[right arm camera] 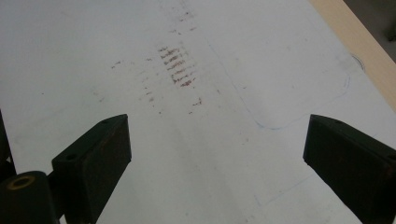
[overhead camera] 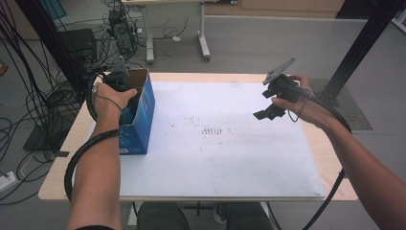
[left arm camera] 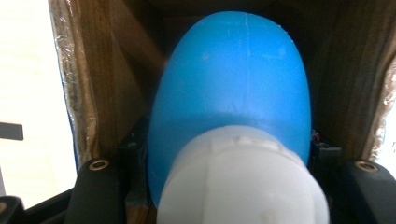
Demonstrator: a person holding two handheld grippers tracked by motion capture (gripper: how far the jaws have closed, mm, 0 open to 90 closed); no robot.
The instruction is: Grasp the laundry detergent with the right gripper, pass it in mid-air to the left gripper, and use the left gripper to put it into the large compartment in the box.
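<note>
Here the left gripper (overhead camera: 125,98) reaches down into the blue box (overhead camera: 142,125) at the table's left side, its jaws closed on a blue bottle (left arm camera: 233,88) with a white cap (left arm camera: 240,179). The right gripper (right arm camera: 217,154) hangs wide open above the white sheet (right arm camera: 224,56).

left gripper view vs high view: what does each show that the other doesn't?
Left gripper view alone: a blue bottle with a white cap, close between the jaws, brown cardboard walls around it.

High view alone: the right gripper raised above the white sheet, jaws apart, and the box's blue outside.

Both: the blue cardboard box that the left gripper reaches into.
</note>
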